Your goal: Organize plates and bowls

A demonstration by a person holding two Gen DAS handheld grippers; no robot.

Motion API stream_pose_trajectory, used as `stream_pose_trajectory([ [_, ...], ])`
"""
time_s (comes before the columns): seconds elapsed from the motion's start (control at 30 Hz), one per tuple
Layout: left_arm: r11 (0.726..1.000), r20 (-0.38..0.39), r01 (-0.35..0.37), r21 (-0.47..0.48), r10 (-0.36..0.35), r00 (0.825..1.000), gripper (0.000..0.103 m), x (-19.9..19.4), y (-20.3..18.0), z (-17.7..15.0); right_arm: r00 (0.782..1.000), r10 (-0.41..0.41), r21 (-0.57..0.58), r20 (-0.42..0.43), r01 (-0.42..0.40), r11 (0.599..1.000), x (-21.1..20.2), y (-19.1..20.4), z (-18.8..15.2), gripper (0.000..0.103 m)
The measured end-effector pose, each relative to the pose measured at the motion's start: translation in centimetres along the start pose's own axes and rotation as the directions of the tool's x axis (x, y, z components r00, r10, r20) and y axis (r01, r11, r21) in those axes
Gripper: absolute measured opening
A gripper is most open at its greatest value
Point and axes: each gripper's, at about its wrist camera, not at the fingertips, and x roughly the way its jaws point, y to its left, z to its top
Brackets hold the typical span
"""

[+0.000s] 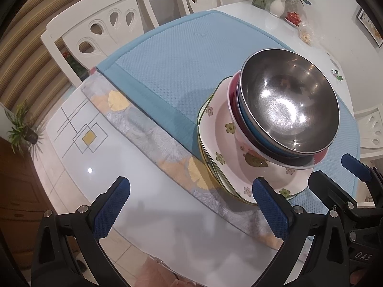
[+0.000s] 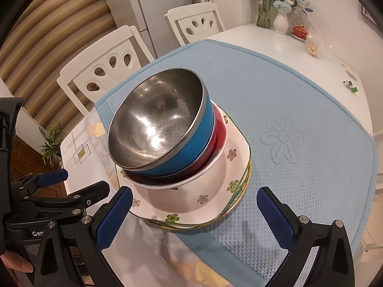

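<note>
Nearest to me, my left gripper (image 1: 191,205) has its jaws wide apart and empty, hanging over the bare tabletop (image 1: 134,215) at the near edge. My right gripper (image 2: 195,215) is likewise spread, nothing between its pads.

Just past the jaws sits the stack: flowered plates (image 2: 191,205) on the blue mat (image 2: 299,124), carrying a red bowl (image 2: 219,131), a blue bowl (image 2: 189,148) and a steel bowl (image 2: 155,122) nested on top. From the left gripper the stack lies at about one o'clock; from the right gripper it is at eleven o'clock, the plate rim near the left pad.

The pile looks gathered, I judge, but the bowls lean toward the chair (image 2: 105,67) side (steel rim clearly tilted). If I tidy further, I would come in from both flanks, level the nested bowls, and push gently low on the plates rather than high on the steel rim, which could tip.

Farther off, at twelve o'clock, a white vase (image 2: 280,22) of flowers stands well apart.
</note>
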Motion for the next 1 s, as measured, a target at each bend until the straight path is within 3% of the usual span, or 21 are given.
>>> stream_pose_trajectory([
  [1.0,1.000,-0.004,0.001,0.016,-0.001,1.000,0.102,0.61,0.24,0.28,1.000,0.005,0.021,-0.017,-0.005,1.000,0.44,-0.19,-0.05,0.103],
])
